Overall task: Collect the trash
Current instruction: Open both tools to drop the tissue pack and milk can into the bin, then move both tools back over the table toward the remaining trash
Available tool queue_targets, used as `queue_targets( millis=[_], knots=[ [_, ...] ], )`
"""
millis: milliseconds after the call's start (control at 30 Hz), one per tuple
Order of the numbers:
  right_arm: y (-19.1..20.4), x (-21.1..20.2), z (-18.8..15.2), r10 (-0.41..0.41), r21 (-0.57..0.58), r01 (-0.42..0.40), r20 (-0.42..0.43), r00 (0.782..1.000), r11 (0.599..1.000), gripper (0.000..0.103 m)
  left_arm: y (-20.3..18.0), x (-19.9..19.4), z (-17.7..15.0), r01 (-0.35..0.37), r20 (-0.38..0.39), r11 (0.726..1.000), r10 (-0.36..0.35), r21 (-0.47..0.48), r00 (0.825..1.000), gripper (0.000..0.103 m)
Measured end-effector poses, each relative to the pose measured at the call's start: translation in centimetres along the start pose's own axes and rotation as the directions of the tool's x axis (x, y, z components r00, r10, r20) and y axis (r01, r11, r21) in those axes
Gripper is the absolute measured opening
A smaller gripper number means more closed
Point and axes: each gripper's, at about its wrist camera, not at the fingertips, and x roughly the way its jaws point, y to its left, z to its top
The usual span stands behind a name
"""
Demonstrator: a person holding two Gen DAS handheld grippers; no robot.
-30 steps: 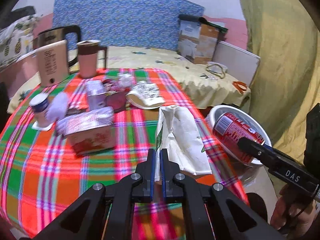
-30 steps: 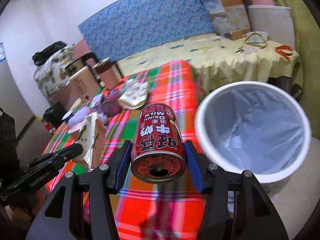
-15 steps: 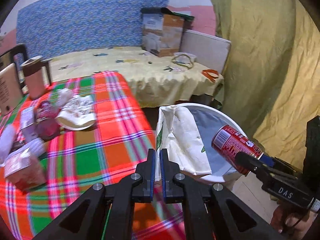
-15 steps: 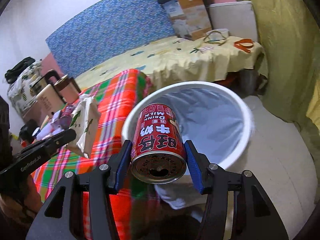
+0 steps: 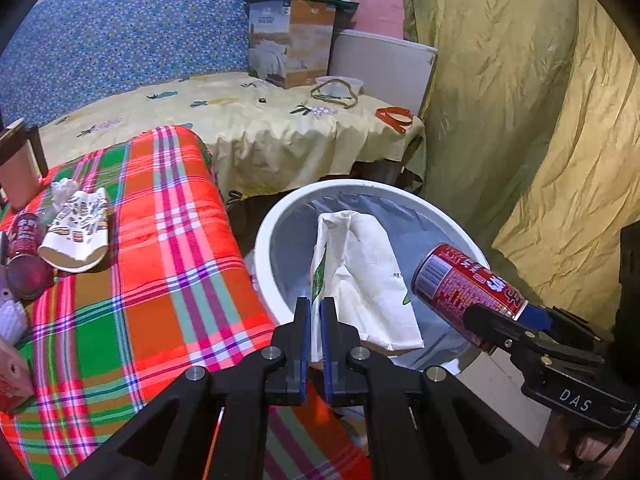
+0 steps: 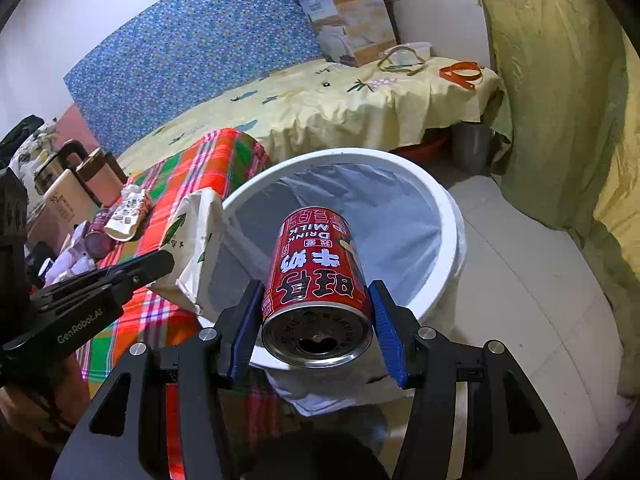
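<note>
My left gripper (image 5: 315, 316) is shut on the edge of a crumpled white paper bag (image 5: 368, 280) with green print. The bag hangs over the near left rim of a white trash bin (image 5: 262, 256) lined with a pale plastic bag. My right gripper (image 6: 316, 312) is shut on a red milk-drink can (image 6: 316, 268), which lies sideways between the blue pads above the bin's (image 6: 448, 216) near rim. From the left wrist view the can (image 5: 464, 284) hovers at the bin's right side. In the right wrist view the paper bag (image 6: 196, 240) shows at the bin's left edge.
A table with a red, green and orange plaid cloth (image 5: 152, 264) stands left of the bin, bearing a white sandal (image 5: 76, 228), another red can (image 5: 24, 248) and boxes. Behind is a bed with a yellow sheet (image 5: 256, 128) and a cardboard box (image 5: 292, 36). A yellow curtain (image 5: 520, 100) hangs right.
Both grippers have swung right, off the plaid table and over the white bin. The paper bag and the can stay gripped and now hang above the bin's opening.
</note>
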Motion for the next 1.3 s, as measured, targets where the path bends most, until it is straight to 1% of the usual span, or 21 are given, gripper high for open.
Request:
queue_targets(
  millis=[100, 233, 467, 633, 767, 900, 1100, 1233, 1300],
  knots=[
    [-0.2, 0.1, 0.0, -0.001, -0.004, 0.001, -0.010, 1.000, 1.000, 0.055, -0.1, 0.1, 0.0, 0.013, -0.002, 1.000, -0.013, -0.006, 1.000, 0.005],
    [-0.2, 0.0, 0.1, -0.002, -0.006, 0.002, -0.009, 1.000, 1.000, 0.055, 0.1, 0.0, 0.1, 0.020, 0.009, 1.000, -0.020, -0.006, 1.000, 0.009],
    [0.1, -1.0, 0.2, 0.002, -0.003, -0.002, 0.030, 1.000, 1.000, 0.055, 0.7, -1.2, -0.3, 0.035, 0.027, 0.999, -0.034, -0.031, 0.999, 0.009],
    [0.7, -1.8, 0.2, 0.013, -0.008, -0.013, 0.050, 0.999, 1.000, 0.055, 1.5, -2.7, -1.1, 0.031, 0.053, 0.998, -0.029, -0.053, 0.998, 0.009],
    [1.8, -2.3, -0.1, 0.049, -0.024, -0.048, 0.060, 0.997, 0.999, 0.055, 2.5, -4.3, -2.3, 0.015, 0.069, 0.997, -0.009, -0.075, 0.998, 0.009],
    [3.1, -2.4, -0.3, 0.086, -0.048, -0.083, 0.061, 0.994, 0.995, 0.055, 3.6, -6.0, -3.5, -0.019, 0.089, 0.995, 0.028, -0.100, 0.996, 0.009],
    [5.4, -2.1, -1.0, 0.144, -0.092, -0.141, 0.034, 0.989, 0.986, 0.055, 6.0, -8.3, -5.6, -0.075, 0.100, 0.985, 0.091, -0.155, 0.991, 0.009],
    [7.2, -1.8, -1.6, 0.186, -0.128, -0.183, 0.007, 0.983, 0.975, 0.055, 7.4, -9.7, -6.9, -0.107, 0.109, 0.979, 0.128, -0.176, 0.986, 0.009],
    [7.9, -1.6, -1.8, 0.219, -0.136, -0.218, -0.007, 0.976, 0.966, 0.055, 8.0, -10.3, -7.5, -0.126, 0.113, 0.975, 0.148, -0.182, 0.983, 0.009]
  ],
)
